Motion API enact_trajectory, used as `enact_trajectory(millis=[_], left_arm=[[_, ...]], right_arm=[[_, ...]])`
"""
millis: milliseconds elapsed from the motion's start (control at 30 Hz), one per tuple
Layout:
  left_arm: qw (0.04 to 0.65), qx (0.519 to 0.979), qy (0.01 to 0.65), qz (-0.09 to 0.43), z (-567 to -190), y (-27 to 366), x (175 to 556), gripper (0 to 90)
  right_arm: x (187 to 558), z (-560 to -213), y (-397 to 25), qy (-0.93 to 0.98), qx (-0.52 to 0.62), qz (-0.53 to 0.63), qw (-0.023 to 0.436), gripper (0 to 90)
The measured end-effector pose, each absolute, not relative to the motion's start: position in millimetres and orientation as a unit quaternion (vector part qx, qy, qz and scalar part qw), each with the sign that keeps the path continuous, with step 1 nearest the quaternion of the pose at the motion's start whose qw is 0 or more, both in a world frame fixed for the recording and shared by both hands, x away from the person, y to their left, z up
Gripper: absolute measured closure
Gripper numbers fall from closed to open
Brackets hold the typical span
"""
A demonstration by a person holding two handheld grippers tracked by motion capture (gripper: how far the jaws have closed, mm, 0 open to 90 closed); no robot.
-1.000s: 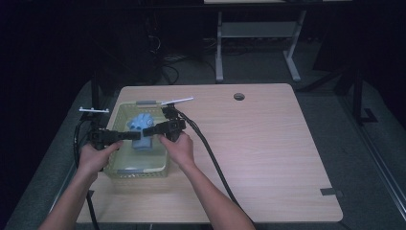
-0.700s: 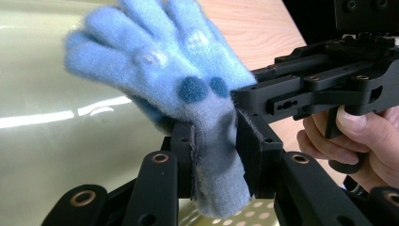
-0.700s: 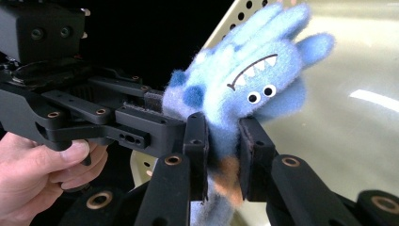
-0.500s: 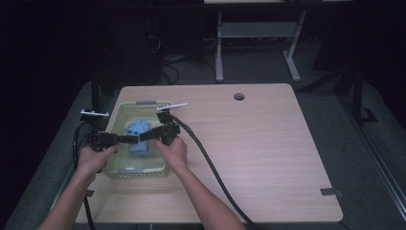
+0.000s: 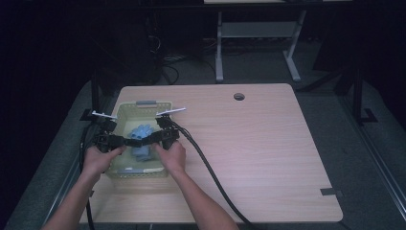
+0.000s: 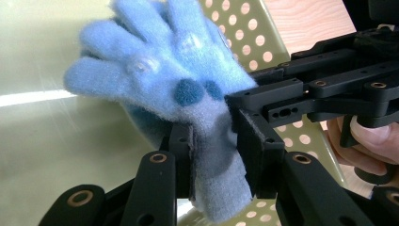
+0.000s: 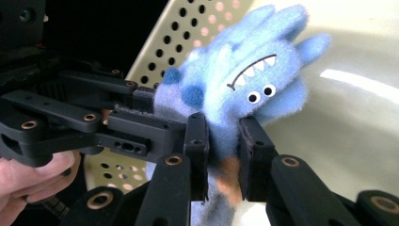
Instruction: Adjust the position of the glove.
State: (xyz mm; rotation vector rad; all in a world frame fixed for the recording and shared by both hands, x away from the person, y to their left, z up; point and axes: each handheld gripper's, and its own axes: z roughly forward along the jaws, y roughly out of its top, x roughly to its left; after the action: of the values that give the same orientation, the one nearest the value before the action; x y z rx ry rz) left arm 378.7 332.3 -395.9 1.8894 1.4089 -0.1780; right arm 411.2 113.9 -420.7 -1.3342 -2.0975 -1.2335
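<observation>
- Both jaws clamp the blue glove (image 6: 188, 94): left gripper (image 6: 214, 155) and right gripper (image 7: 223, 155) meet over the basket (image 5: 125, 111).
- Pulling apart could perhaps stretch or drop it.

Glove (image 5: 141, 139) in the basket (image 5: 125, 111) at the table's (image 5: 268, 153) left, between left gripper (image 5: 129, 142) and right gripper (image 5: 145, 139).

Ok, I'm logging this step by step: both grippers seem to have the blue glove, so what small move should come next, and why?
Probably a short joint lift straight up. Both the left gripper and the right gripper are clamped on the blue glove at its cuff end, and it hangs over the perforated green basket. Raising both together should bring it above the rim without stretching it.
</observation>
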Motion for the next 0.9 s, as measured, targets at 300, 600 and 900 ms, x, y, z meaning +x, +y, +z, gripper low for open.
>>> enact_trajectory(millis=[300, 600, 900], left_arm=[[0.347, 0.748, 0.560, -0.076, -412, 331, 382, 63.9], [0.323, 0.762, 0.555, -0.086, -414, 322, 387, 65.0], [0.309, 0.759, 0.567, -0.084, -417, 315, 391, 68.1]], right_arm=[[407, -416, 119, -0.773, -0.468, -0.408, 0.128, 69.3], [408, -407, 111, -0.776, -0.475, -0.400, 0.111, 65.7], [411, -402, 105, -0.779, -0.476, -0.396, 0.102, 63.6]])
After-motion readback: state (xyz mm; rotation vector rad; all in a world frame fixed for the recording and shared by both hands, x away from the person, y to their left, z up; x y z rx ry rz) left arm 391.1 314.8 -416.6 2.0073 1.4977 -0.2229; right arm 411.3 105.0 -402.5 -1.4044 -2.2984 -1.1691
